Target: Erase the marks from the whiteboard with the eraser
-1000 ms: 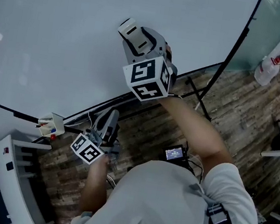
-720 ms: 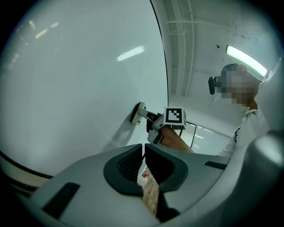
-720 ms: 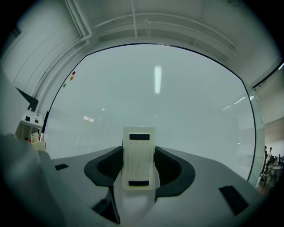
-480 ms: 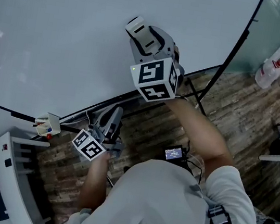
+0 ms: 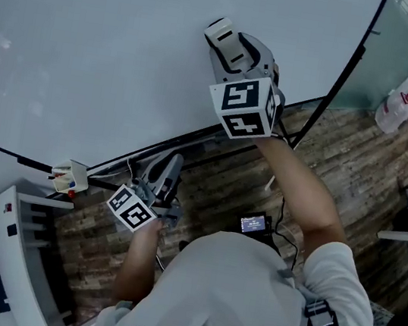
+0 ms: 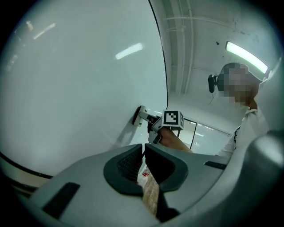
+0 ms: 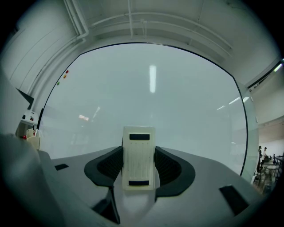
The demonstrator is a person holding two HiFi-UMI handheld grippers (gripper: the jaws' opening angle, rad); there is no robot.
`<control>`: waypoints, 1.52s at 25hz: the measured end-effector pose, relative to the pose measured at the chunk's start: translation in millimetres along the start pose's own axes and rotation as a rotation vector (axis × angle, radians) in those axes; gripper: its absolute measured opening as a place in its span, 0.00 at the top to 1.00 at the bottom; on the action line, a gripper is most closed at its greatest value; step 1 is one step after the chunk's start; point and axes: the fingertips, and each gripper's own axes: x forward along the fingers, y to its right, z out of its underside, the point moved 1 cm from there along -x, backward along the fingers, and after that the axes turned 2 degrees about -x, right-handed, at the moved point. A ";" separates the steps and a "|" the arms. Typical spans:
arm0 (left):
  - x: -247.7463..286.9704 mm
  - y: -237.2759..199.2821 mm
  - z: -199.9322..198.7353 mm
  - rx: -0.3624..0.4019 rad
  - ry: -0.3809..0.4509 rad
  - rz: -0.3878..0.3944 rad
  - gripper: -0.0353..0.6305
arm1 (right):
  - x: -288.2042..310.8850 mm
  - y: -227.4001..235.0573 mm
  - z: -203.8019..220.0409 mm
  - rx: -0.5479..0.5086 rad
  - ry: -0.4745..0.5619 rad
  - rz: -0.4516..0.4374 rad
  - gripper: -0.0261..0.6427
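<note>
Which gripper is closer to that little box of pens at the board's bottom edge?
Left. The left gripper hangs beside the pen box; the right gripper holds the eraser against the whiteboard, higher and farther away.

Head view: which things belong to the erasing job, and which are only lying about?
Job in hand:
- whiteboard
- eraser, clamped in the right gripper, at the board

Lying about:
- small white box by the board's lower edge
- bottle on the floor
- left gripper, shut, held low
</note>
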 end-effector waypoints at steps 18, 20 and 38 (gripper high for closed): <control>5.9 12.2 10.5 0.005 -0.014 -0.020 0.94 | -3.3 57.3 23.4 0.030 -0.020 0.062 0.60; 4.5 13.9 11.7 0.007 -0.012 -0.025 0.94 | -4.0 63.9 27.5 0.039 -0.025 0.072 0.60; -39.1 22.6 18.2 0.019 0.023 -0.097 0.94 | -36.7 107.4 43.4 0.088 -0.062 0.149 0.60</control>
